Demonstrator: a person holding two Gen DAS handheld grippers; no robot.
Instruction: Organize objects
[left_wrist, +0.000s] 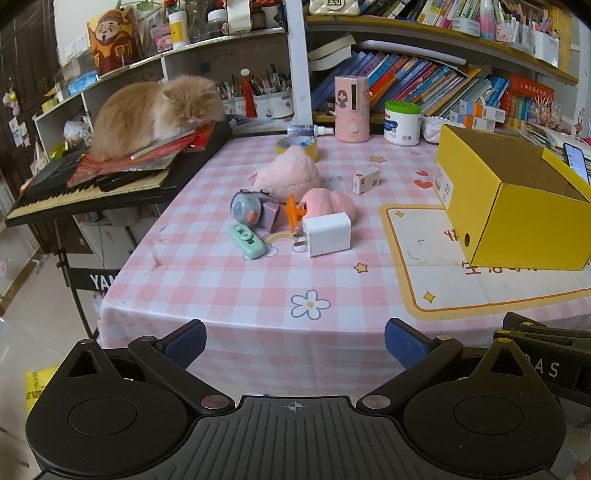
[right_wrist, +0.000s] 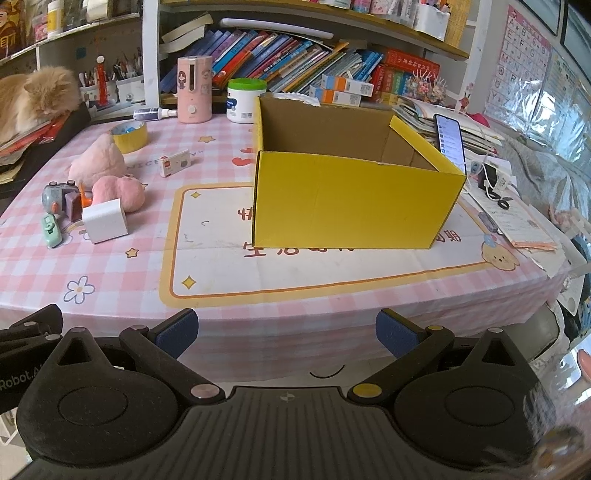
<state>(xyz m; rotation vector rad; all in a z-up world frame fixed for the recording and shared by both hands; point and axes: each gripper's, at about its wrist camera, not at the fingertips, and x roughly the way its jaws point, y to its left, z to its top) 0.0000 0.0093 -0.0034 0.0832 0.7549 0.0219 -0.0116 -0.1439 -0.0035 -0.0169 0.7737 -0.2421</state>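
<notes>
Both tongs gape; one yellow box, two pink plushes.

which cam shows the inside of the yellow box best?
Right wrist. It faces the yellow box nearly head-on, showing its brown inner walls, though the floor stays hidden. The left wrist view catches the box at the right edge, cropped, with only a slice of interior.

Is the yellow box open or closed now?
Open: the yellow box has no lid on top, and its brown inner walls show.
</notes>
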